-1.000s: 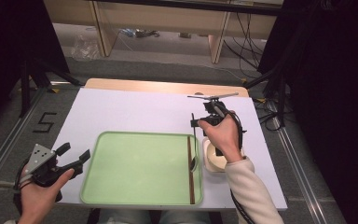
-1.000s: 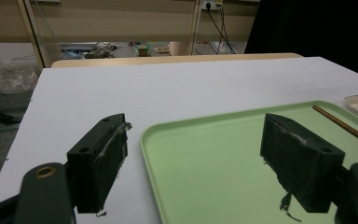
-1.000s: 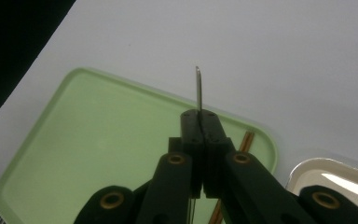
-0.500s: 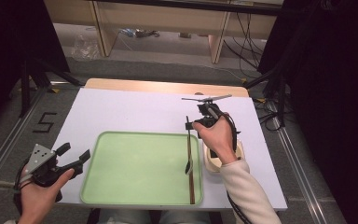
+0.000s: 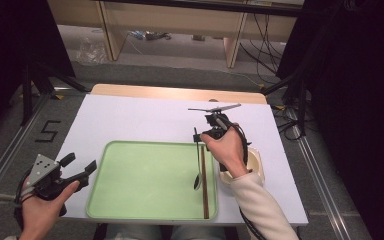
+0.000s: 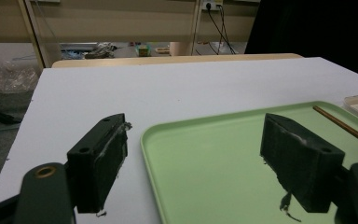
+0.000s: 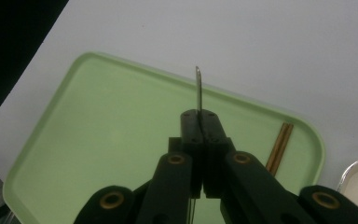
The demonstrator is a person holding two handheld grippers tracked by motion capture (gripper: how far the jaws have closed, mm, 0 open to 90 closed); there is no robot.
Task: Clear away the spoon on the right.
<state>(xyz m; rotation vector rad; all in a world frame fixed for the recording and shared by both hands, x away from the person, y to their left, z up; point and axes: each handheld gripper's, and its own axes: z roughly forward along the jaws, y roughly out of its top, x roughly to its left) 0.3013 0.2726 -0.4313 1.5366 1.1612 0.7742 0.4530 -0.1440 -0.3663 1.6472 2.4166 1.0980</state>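
Spoon [image 5: 199,166] hangs over the right part of the green tray [image 5: 145,210], its handle clamped between the clenched fingers [image 7: 191,126] of the right gripper [image 5: 200,137], bowl end low near the tray floor. Just beside it, brown chopsticks [image 5: 204,187] lie along the tray's right edge. A white bowl [image 5: 254,162] sits on the bench [image 5: 140,117] right of the tray. The left gripper [image 5: 82,170] hovers off the tray's left edge, its fingers [image 6: 100,158] spread apart and grasping nothing.
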